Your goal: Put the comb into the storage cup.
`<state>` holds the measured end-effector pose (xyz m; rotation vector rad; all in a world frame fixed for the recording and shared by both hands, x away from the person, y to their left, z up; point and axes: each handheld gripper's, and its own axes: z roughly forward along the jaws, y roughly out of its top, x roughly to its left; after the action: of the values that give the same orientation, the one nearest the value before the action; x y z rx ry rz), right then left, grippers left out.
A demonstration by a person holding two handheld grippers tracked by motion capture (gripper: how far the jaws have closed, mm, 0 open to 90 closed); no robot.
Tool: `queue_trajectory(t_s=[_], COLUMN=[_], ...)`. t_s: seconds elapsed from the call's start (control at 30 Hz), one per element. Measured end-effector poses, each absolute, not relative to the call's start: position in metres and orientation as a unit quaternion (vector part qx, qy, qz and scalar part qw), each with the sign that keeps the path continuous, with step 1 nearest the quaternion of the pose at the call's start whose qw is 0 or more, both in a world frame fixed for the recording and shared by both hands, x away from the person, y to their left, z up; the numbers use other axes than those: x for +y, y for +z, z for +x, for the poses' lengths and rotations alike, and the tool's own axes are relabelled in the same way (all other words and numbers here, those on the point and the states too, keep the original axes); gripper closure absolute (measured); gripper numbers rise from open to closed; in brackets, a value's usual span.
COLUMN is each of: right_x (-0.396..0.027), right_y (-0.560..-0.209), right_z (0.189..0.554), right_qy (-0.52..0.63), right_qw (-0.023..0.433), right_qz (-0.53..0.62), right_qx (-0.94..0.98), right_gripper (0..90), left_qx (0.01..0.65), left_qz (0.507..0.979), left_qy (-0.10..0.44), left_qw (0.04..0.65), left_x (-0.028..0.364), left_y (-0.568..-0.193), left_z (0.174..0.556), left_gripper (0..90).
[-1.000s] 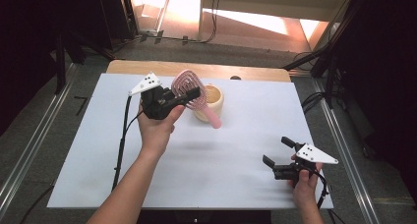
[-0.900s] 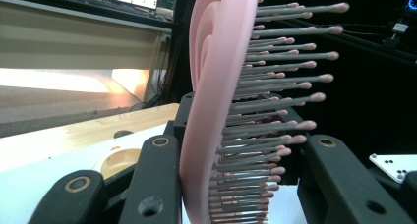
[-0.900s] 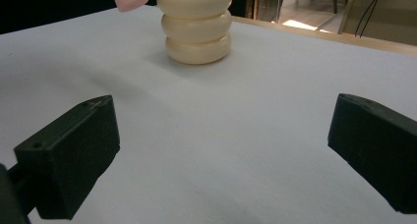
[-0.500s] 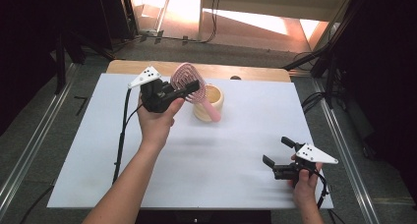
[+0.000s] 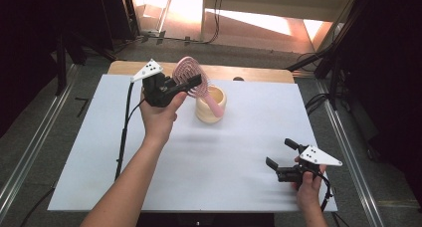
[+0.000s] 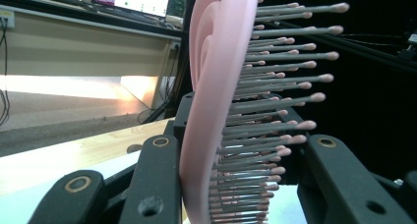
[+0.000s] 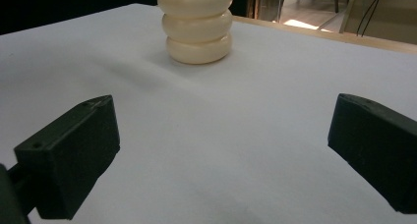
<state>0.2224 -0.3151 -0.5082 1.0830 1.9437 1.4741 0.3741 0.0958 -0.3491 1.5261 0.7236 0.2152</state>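
A pink hairbrush (image 5: 186, 71) is held up in the air, its head clamped between the jaws of my left gripper (image 5: 193, 82), which is shut on it. In the left gripper view the brush (image 6: 211, 111) stands on edge between the two jaws, bristles pointing right. Its handle (image 5: 215, 105) slants down over a cream ribbed cup (image 5: 205, 116); whether they touch I cannot tell. My right gripper (image 5: 279, 153) rests low at the front right, open with nothing between its jaws. From there the cup (image 7: 197, 25) stands well ahead of that gripper (image 7: 221, 135).
A white mat (image 5: 249, 137) covers most of the table, and a strip of bare wood (image 5: 249, 73) shows along the far edge. Black cables and stands line the floor on both sides. The left gripper's cable (image 5: 124, 127) trails down across the mat.
My left gripper has lifted the brush a little, up and toward the far edge. The right gripper has kept still.
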Motion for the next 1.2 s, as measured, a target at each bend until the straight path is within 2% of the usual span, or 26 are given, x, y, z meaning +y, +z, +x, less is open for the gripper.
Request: queue_trajectory(t_s=[1.2], right_x=[-0.316], right_y=[-0.509], right_z=[0.223], right_qy=[0.537], right_qw=[0.232], right_qz=[0.396], right_qx=[0.708], right_gripper=[0.0], left_qx=[0.344], left_qz=[0.651], left_qy=[0.127], left_qw=[0.664], left_x=[0.099], left_y=[-0.353], left_z=[0.401], left_gripper=[65.1])
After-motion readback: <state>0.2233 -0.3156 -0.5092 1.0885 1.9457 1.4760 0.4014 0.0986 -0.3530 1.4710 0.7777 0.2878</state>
